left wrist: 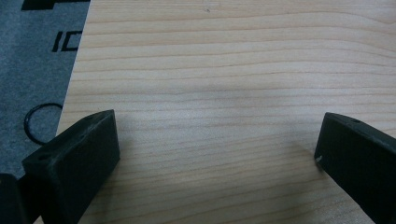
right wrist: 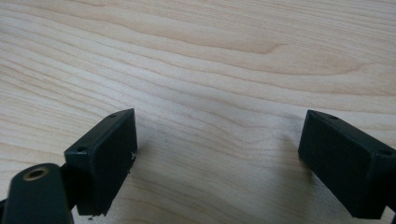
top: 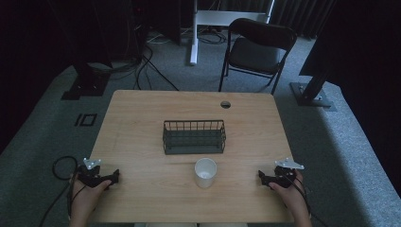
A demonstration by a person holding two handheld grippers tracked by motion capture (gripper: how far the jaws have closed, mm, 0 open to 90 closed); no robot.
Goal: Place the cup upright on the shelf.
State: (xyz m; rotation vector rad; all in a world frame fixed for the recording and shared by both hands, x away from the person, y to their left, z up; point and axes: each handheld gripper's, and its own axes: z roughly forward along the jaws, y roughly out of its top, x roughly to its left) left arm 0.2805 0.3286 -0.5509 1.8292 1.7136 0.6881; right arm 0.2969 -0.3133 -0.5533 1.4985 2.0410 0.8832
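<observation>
1. The left gripper (top: 115,176) rests at the near left corner of the wooden table (top: 142,123), jaws spread wide with bare wood between them.
2. The right gripper (top: 261,177) sits at the near right edge, jaws likewise wide apart and gripping nothing.
3. A white cup (top: 205,172) stands upright between the two grippers, well apart from both, mouth up; whether it holds anything I cannot tell.
4. A dark wire basket (top: 194,136) lies just beyond the cup at mid-table, long axis running left to right; it looks empty.
</observation>
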